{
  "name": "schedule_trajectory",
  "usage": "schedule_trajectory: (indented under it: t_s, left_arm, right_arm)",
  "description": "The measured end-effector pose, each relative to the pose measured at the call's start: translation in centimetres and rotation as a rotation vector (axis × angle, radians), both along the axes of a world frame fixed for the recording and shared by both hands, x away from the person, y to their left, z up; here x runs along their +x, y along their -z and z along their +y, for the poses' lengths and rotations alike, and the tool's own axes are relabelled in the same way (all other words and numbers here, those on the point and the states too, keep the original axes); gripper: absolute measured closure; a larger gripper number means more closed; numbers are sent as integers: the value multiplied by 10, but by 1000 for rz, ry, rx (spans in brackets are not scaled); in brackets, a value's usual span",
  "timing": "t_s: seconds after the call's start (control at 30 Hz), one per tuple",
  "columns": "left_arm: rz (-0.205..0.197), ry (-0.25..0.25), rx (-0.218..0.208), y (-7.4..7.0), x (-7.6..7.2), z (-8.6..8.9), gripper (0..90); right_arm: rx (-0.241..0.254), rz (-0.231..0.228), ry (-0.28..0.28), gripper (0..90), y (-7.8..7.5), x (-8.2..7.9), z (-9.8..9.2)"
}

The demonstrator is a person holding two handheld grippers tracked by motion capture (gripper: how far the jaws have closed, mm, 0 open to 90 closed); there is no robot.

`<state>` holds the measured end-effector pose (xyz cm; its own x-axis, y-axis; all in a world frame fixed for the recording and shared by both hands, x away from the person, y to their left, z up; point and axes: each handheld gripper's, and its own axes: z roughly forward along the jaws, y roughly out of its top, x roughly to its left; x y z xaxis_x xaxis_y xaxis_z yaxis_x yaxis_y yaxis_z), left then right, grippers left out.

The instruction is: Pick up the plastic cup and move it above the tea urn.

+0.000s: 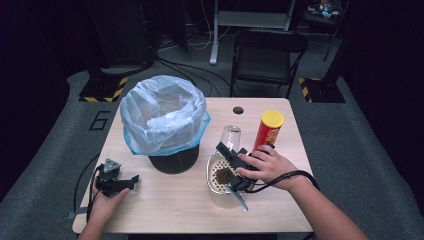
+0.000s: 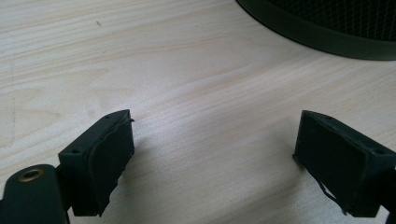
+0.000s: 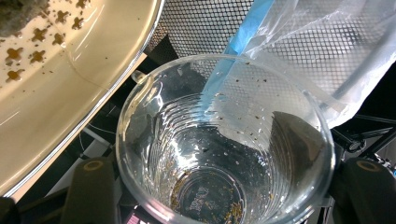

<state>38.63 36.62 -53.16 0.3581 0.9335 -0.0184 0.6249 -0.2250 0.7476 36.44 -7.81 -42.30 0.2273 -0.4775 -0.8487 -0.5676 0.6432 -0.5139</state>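
- Clear plastic, the cup (image 3: 224, 144) was seen clamped between the jaws of the right gripper (image 1: 234, 159), right of centre in the high view, tipped over the strainer bowl (image 1: 214, 186) with its mouth turned toward the camera on that gripper.
- In the right gripper view the cup was found almost empty: only brown specks and a few drops clung to its wall and bottom, so the pouring was judged to be as good as finished.
- A dark wet clump (image 1: 223, 175) was seen lying on the perforated insert of the strainer bowl in the high view; the solids were judged to have been caught there.
- Left to do, as a judgement: the clump was probably meant for the lined bin (image 1: 165, 120), upper left of the bowl, and the cup had not yet been set down.
- The left gripper (image 1: 117, 182) was seen resting on the table (image 1: 165, 210) at the lower left of the high view, its jaws spread wide with nothing between them.
- The specks inside the cup, the bin's black mesh and the blue hem of its liner were shown up close by the right gripper view; the whole layout, including the red chip can (image 1: 268, 130) at the right, was given by the high view.
- Bare wood grain and the dark base of the bin (image 2: 327, 28) at the upper right were shown by the left gripper view.
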Motion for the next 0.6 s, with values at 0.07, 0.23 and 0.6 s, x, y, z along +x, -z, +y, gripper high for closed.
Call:
schedule_trajectory:
  t_s: [0.07,0.23,0.6]
  left_arm:
    - [0,0,0,0,0,0,116]
    - [0,0,0,0,0,0,116]
    - [0,0,0,0,0,0,116]
  right_arm:
    - [2,2,0,335,0,0,0]
    - [7,0,-4,335,-1,0,0]
    - [77,12,21,334,0,-3,-2]
